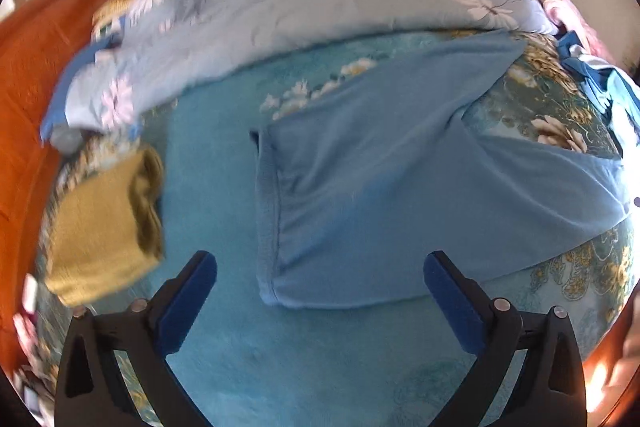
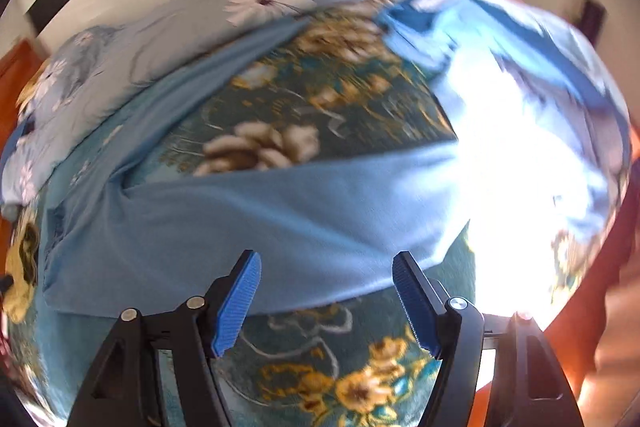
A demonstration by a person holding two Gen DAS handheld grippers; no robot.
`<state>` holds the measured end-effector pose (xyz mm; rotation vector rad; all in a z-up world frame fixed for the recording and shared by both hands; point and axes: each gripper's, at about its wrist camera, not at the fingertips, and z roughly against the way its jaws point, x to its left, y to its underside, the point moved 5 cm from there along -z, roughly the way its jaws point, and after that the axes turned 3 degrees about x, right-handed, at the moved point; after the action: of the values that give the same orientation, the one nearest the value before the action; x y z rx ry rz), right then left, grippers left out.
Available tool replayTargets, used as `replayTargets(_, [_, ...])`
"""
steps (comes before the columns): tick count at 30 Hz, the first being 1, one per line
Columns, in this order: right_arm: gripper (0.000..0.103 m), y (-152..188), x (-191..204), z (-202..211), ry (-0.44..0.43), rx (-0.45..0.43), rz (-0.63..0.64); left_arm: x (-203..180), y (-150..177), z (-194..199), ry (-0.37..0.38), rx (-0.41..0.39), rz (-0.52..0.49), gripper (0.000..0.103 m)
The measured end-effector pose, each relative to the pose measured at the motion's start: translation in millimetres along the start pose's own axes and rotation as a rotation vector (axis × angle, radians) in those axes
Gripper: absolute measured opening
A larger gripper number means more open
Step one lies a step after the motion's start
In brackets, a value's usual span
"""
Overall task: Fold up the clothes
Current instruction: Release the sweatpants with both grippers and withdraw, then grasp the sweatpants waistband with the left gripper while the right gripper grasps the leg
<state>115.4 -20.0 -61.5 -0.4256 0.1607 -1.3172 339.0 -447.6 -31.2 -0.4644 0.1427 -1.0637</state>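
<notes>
Light blue trousers (image 1: pixel 360 187) lie spread on the teal flowered bedspread (image 1: pixel 224 347), waistband toward the left, two legs fanning out to the right. They also show in the right wrist view (image 2: pixel 280 227). My left gripper (image 1: pixel 320 267) is open and empty, just above the waistband's near corner. My right gripper (image 2: pixel 326 263) is open and empty, over the near leg's lower edge. A folded mustard-yellow garment (image 1: pixel 104 227) lies at the left.
A pale blue flowered quilt (image 1: pixel 280 15) is bunched along the far side. A heap of blue and white clothes (image 2: pixel 520 67) lies at the right, partly washed out by glare. An orange wooden headboard (image 1: pixel 24 67) stands at the left.
</notes>
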Motion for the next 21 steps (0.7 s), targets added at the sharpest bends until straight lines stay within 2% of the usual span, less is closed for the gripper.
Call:
replayTargets(3, [0.072, 8.0, -29.1, -14.8, -0.001, 0.041, -0.108, 5.5, 17.1, -18.9, 0.034, 0.094, 0.095, 0.103])
replayTargets(7, [0.072, 9.5, -53.5, -29.0, -0.03, 0.058, -0.21, 10.9, 30.0, -31.2, 0.061, 0.149, 0.195, 0.103])
replayTargets(12, [0.072, 5.0, -56.2, -39.5, -0.088, 0.076, -0.269, 29.1, 39.5, -44.2, 0.163, 0.185, 0.445, 0.103])
replayTargets(16, [0.071, 2.9, -47.9, -46.6, -0.113, 0.085, -0.282, 41.5, 48.1, -55.9, 0.23, 0.183, 0.623, 0.101])
replayTargets(18, [0.068, 1.1, -43.2, -48.3, -0.129, 0.085, -0.292, 42.4, 48.9, -60.3, 0.27, 0.187, 0.684, 0.093])
replayTargets(20, [0.058, -0.5, -40.1, -48.8, -0.142, 0.084, -0.303, 41.6, 51.2, -66.7, 0.305, 0.204, 0.736, 0.064])
replayTargets(21, [0.054, -0.9, -39.0, -49.3, -0.148, 0.086, -0.311, 41.2, 52.2, -69.9, 0.323, 0.213, 0.763, 0.059])
